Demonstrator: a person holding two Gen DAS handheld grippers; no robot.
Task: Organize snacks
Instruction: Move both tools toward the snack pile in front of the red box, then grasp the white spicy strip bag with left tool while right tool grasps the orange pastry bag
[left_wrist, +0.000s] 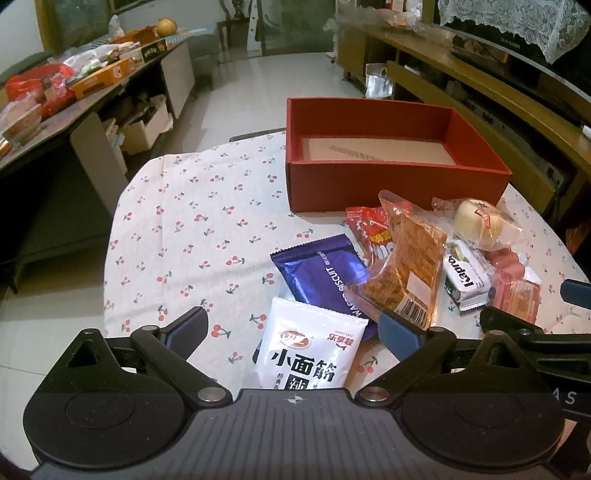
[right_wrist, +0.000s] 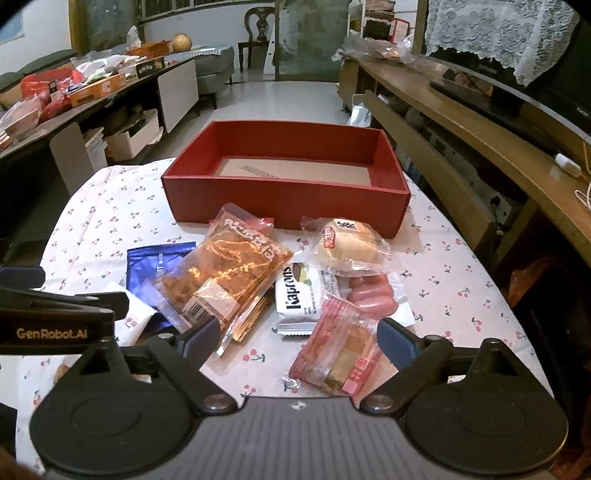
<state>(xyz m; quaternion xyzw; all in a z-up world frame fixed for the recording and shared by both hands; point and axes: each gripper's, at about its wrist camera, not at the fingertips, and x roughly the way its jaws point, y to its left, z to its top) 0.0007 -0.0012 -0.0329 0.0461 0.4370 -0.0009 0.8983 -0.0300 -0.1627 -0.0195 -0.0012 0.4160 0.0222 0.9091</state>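
Observation:
An empty red box stands at the far side of the cherry-print table. Snacks lie in front of it: a white pouch, a purple biscuit pack, an orange cracker bag, a white Kaprons bar, a wrapped bun, sausages and a pink cake pack. My left gripper is open above the white pouch. My right gripper is open above the pink cake pack.
A long cluttered table stands to the left. A wooden TV cabinet runs along the right. The tablecloth lies bare left of the snacks. The right gripper shows at the left wrist view's right edge.

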